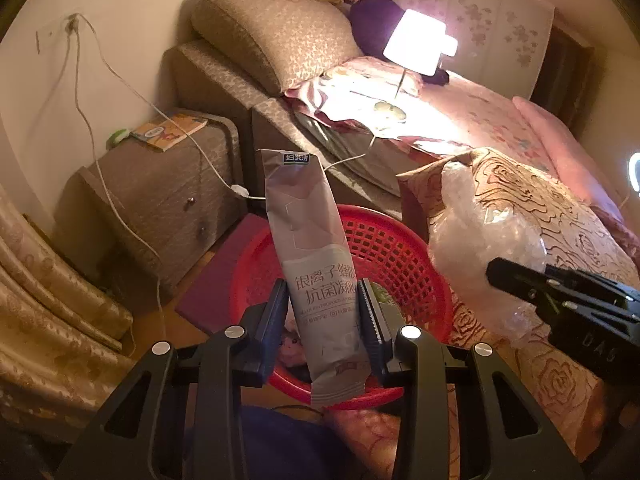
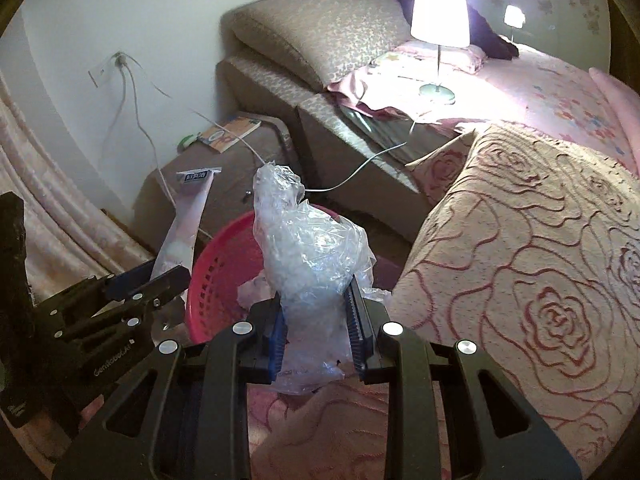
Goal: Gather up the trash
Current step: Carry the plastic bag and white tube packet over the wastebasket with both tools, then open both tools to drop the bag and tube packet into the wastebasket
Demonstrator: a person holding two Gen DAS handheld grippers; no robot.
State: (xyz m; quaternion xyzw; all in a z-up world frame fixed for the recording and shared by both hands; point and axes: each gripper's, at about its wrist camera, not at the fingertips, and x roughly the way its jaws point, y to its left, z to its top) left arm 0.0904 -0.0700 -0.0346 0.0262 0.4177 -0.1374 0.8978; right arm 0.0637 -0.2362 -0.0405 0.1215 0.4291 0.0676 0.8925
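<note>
Trash in both grips, drop-off step in hand. Grey sachet wrapper [image 1: 316, 276] stands upright at centre of left view, clamped by left hand-held gripper [image 1: 325, 308] over red basket [image 1: 400, 248]. Crumpled clear plastic [image 2: 316, 264] pinched in right hand-held gripper [image 2: 316, 320], centre of right view, at basket's right rim beside rose-pattern bedspread [image 2: 540, 260]. Lamp [image 2: 440, 16] glows upper right. Next move, by judgement: carry plastic leftward over basket opening, then release both; light film may cling to fingers.
</note>
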